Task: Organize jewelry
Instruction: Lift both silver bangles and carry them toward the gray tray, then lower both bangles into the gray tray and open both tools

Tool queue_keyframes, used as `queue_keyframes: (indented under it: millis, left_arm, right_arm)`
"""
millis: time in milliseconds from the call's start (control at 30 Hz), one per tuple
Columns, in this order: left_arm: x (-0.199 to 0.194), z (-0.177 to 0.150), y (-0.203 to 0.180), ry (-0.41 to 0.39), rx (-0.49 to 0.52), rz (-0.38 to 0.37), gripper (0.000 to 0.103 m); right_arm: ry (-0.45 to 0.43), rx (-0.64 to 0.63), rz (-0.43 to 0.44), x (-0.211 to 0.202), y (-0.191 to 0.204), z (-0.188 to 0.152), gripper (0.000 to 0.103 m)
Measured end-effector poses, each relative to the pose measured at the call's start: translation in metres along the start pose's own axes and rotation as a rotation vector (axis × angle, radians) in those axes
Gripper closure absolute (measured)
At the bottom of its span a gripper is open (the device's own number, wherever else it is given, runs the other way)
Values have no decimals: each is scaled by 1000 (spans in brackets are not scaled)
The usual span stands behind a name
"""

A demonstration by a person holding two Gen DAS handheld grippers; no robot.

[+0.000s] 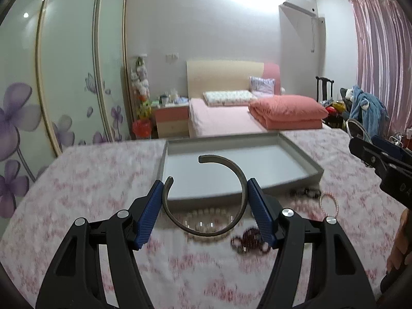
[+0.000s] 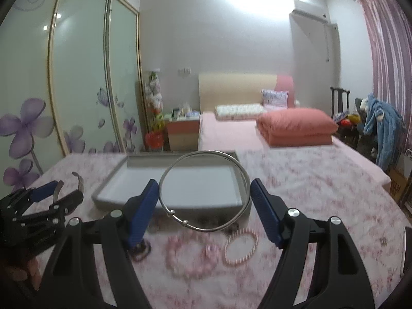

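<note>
My left gripper [image 1: 206, 193] is shut on a dark open cuff bangle [image 1: 240, 177] and holds it above the bed, in front of the grey tray [image 1: 296, 154]. My right gripper [image 2: 203, 193] is shut on a thin silver wire bangle [image 2: 244, 180] held before the same tray [image 2: 113, 177]. Bead bracelets lie on the floral cover below: pearl beads [image 1: 206, 222] and dark red beads [image 1: 247, 242] in the left view, pink beads [image 2: 190, 257] and a thin pink bracelet [image 2: 240, 249] in the right view. The left gripper [image 2: 61, 193] also shows in the right view.
The tray sits on a bed with a pink floral cover [image 1: 77, 180]. The right gripper [image 1: 381, 159] shows at the right edge of the left view. Behind are a second bed with a folded pink quilt [image 1: 285, 110], a nightstand [image 1: 171, 118] and wardrobe doors [image 1: 64, 77].
</note>
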State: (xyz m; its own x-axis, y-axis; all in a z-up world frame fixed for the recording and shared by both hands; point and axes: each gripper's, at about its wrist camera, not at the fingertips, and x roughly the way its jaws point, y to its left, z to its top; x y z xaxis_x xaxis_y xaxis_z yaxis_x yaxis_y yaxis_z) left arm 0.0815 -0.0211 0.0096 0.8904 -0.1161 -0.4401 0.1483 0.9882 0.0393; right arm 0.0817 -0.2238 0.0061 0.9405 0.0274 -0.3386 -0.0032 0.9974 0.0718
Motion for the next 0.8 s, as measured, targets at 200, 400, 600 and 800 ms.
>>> queue_keyframes:
  millis: [200,400,600,800]
  left_arm:
    - [11,15,-3,-51,2,17,37]
    - [31,25,-3,-75,-11,33,37]
    - [57,31,-4,-67,-23,33,37]
    - [87,31,-4,-34,-23,26,37]
  right_arm:
    - [-81,15,-22,13,0,19,32]
    - [-110,18,-35,35,1,26,31]
    - [-90,21,-38,68,-1,32,31]
    - [-44,16,-31,102,2,29,31]
